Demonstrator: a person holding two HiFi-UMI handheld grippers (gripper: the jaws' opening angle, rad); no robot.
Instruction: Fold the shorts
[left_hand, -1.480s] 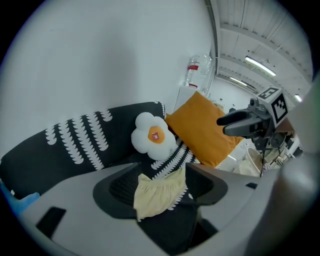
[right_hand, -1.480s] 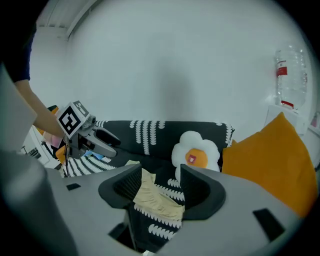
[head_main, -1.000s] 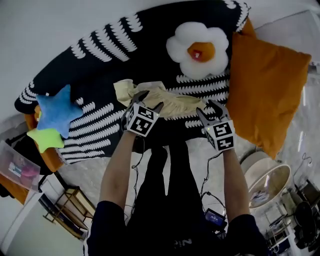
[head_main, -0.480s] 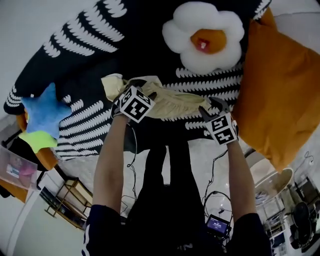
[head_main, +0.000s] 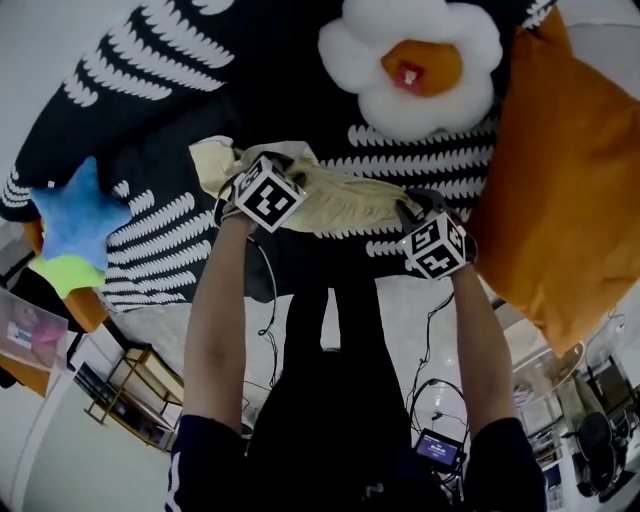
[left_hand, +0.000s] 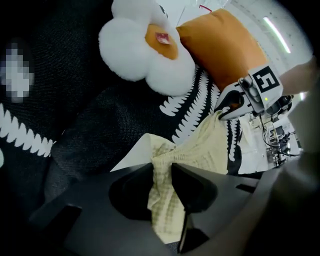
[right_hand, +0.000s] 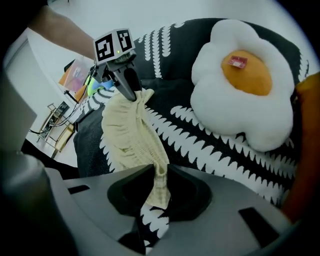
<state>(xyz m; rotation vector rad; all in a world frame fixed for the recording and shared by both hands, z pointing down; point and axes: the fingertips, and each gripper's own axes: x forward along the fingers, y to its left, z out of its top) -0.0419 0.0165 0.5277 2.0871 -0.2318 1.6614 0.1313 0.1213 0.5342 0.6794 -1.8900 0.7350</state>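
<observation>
Shorts (head_main: 345, 205), centre of head view: pale cream-yellow with a fine woven check.

Cover (head_main: 150, 120), from 10 to 2 o'clock: black to charcoal, with rows of white feathery stripes.

Egg cushion (head_main: 415, 70), 12 to 1 o'clock: fluffy white, orange yolk, small red tag on the yolk.

Orange cushion (head_main: 570, 190), 3 o'clock: plain burnt orange, no pattern.

Star cushion (head_main: 75, 215), 9 o'clock: bright blue. Second star (head_main: 62, 275), 8 o'clock: yellow-green.

Left cube (head_main: 265, 197) and right cube (head_main: 435, 245): white faces with black square markers.

Left gripper (left_hand: 162, 172) and right gripper (right_hand: 160, 180): matt dark grey to black.

Person's clothing (head_main: 330, 400), 6 o'clock: black.

Floor (head_main: 395, 330): pale grey-white, marbled.
</observation>
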